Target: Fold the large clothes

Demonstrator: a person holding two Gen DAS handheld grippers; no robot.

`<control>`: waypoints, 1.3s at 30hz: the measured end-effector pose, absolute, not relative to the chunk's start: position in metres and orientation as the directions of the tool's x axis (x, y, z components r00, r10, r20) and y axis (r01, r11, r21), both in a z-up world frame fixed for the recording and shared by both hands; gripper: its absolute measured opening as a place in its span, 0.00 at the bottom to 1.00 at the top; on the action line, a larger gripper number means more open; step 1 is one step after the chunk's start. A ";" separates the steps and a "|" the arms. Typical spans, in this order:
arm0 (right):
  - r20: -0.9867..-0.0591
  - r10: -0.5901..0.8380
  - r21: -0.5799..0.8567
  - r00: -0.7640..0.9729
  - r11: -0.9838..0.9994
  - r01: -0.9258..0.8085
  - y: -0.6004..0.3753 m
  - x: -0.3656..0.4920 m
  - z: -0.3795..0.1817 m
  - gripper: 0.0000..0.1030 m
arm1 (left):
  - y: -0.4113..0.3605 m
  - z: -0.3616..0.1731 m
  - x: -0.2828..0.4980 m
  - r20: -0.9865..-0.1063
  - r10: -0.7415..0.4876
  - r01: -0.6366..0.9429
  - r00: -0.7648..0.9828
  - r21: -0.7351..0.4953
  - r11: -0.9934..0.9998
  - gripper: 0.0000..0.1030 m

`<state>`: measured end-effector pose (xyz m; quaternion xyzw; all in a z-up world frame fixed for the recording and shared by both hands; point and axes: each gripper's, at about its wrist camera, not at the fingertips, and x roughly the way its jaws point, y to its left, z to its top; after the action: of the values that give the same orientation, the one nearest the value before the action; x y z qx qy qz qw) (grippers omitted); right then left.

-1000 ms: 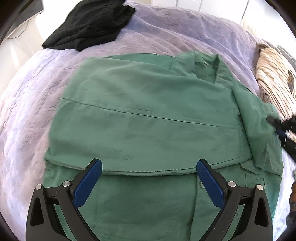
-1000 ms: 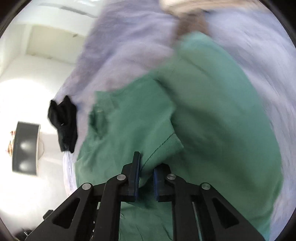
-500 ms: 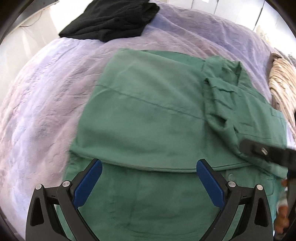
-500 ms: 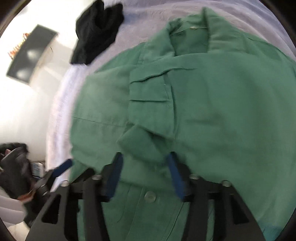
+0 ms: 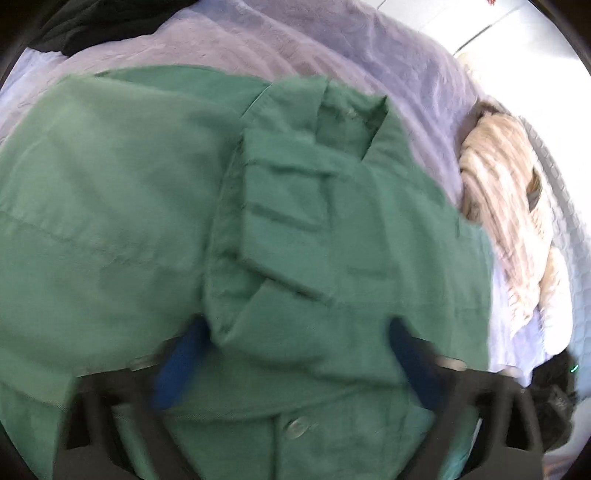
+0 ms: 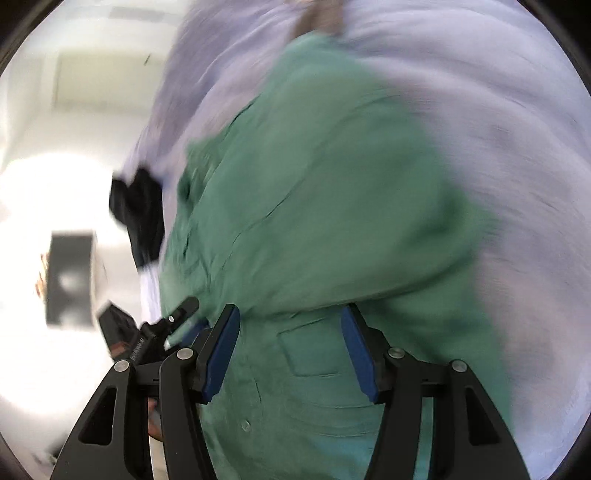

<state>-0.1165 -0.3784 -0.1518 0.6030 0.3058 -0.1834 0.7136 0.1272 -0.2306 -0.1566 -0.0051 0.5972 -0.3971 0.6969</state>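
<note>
A green button-up shirt (image 5: 147,221) lies on the lavender bed cover (image 5: 369,59), both sleeves folded in over its body; the right sleeve (image 5: 288,229) lies across the collar area. The view is blurred by motion. My left gripper (image 5: 295,354) is open and empty, low over the shirt's lower half, its blue pads (image 5: 177,365) partly behind a fold. In the right wrist view the shirt (image 6: 332,192) fills the middle. My right gripper (image 6: 291,347) is open and empty just above a chest pocket (image 6: 314,350). The other gripper (image 6: 162,332) shows at its left.
A black garment (image 5: 92,26) lies at the bed's far left, and also shows in the right wrist view (image 6: 140,214). A beige striped garment (image 5: 506,206) lies at the right beside the shirt. A dark box (image 6: 70,273) stands beyond the bed.
My right gripper laid the right sleeve across the shirt, let it go, opened and swung away. My left gripper moved in lower and to the right over the shirt.
</note>
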 end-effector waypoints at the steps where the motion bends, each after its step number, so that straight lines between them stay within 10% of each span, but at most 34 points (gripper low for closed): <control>1: -0.647 0.093 0.759 0.757 0.176 0.627 -0.381 -0.127 -0.152 0.62 | -0.233 -0.157 0.129 -0.821 -0.569 0.541 -0.054 -0.503 0.674 0.17; 12: -0.540 -0.036 0.840 0.841 -0.092 0.535 -0.406 -0.180 -0.178 0.63 | -0.192 -0.134 0.163 -0.790 -0.613 0.505 -0.020 -0.538 0.675 0.09; 13: -0.542 -0.036 0.838 0.840 -0.106 0.536 -0.404 -0.179 -0.180 0.57 | -0.193 -0.139 0.162 -0.805 -0.594 0.516 -0.016 -0.515 0.684 0.09; 14: -0.553 -0.035 0.830 0.833 -0.112 0.546 -0.404 -0.179 -0.183 0.17 | -0.195 -0.142 0.159 -0.819 -0.574 0.525 -0.010 -0.492 0.694 0.09; 15: -0.576 -0.029 0.815 0.817 -0.105 0.570 -0.404 -0.178 -0.184 0.04 | -0.197 -0.144 0.156 -0.823 -0.568 0.528 -0.009 -0.487 0.696 0.09; 21: -0.723 -0.093 0.678 0.685 0.096 0.729 -0.400 -0.180 -0.160 0.02 | -0.198 -0.155 0.144 -0.848 -0.530 0.573 -0.013 -0.441 0.691 0.09; 24: -0.736 -0.048 0.672 0.675 0.068 0.738 -0.401 -0.186 -0.182 0.02 | -0.197 -0.158 0.143 -0.864 -0.504 0.562 0.001 -0.416 0.715 0.20; 25: -0.730 -0.043 0.679 0.682 0.062 0.731 -0.400 -0.189 -0.184 0.02 | -0.193 -0.156 0.145 -0.871 -0.490 0.556 0.018 -0.399 0.729 0.37; 27: -0.720 -0.016 0.692 0.694 0.058 0.720 -0.398 -0.195 -0.181 0.05 | -0.181 -0.146 0.148 -0.889 -0.445 0.549 0.107 -0.320 0.772 0.74; 30: -0.698 0.036 0.714 0.715 0.102 0.693 -0.390 -0.202 -0.162 0.19 | -0.167 -0.129 0.152 -0.877 -0.445 0.574 0.181 -0.274 0.772 0.80; 32: -0.669 0.019 0.735 0.743 0.163 0.658 -0.391 -0.199 -0.138 0.69 | -0.164 -0.127 0.155 -0.884 -0.434 0.575 0.176 -0.266 0.774 0.80; 33: -0.667 -0.016 0.726 0.744 0.211 0.655 -0.395 -0.196 -0.124 0.78 | -0.164 -0.128 0.155 -0.886 -0.428 0.577 0.177 -0.259 0.774 0.80; 39: -0.720 -0.100 0.626 0.687 0.335 0.705 -0.455 -0.143 -0.116 0.70 | -0.183 -0.132 0.143 -0.895 -0.405 0.596 0.186 -0.225 0.771 0.80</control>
<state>-0.1429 -0.4554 -0.1155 0.5128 0.2948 -0.2640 0.7619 0.1433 -0.1832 -0.1322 0.0869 0.5476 -0.3270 0.7653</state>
